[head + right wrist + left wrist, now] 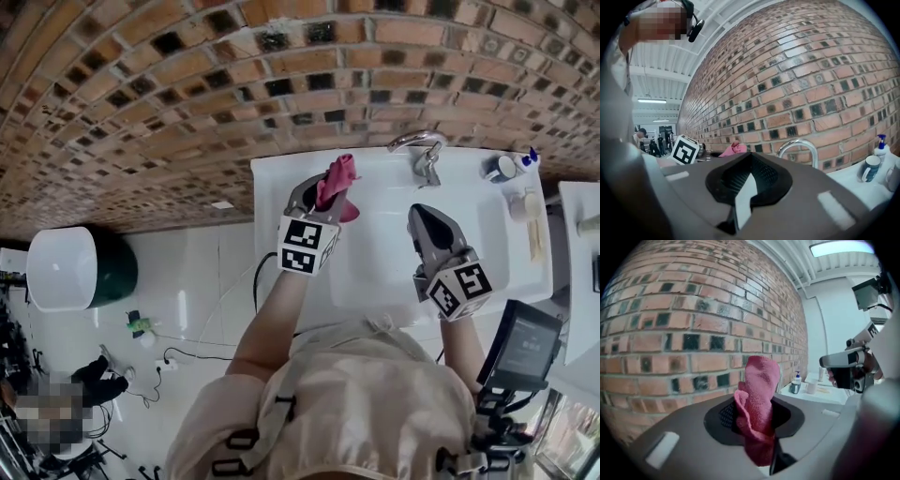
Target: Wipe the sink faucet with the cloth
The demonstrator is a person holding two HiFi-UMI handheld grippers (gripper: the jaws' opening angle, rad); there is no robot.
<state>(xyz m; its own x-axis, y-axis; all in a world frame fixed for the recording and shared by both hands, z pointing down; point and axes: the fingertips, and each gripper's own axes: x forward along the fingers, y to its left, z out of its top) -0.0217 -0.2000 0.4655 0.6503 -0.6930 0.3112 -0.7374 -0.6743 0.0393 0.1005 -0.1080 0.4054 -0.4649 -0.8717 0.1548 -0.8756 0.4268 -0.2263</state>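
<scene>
A pink cloth (337, 178) is bunched between the jaws of my left gripper (328, 190), which is shut on it and raised over the left part of the white sink (272, 187). In the left gripper view the cloth (757, 394) stands up out of the jaws, in front of the brick wall. The chrome faucet (417, 145) curves over the basin at the back, to the right of the cloth. My right gripper (428, 220) hovers over the basin in front of the faucet (799, 146), shut with nothing between its jaws.
A blue-capped soap bottle (530, 159) and a mug (502, 169) stand on the sink's back right corner. A brick wall (187, 94) runs right behind the sink. A white round tub (61, 267) and cables lie on the floor at left. A screen (530, 347) stands at right.
</scene>
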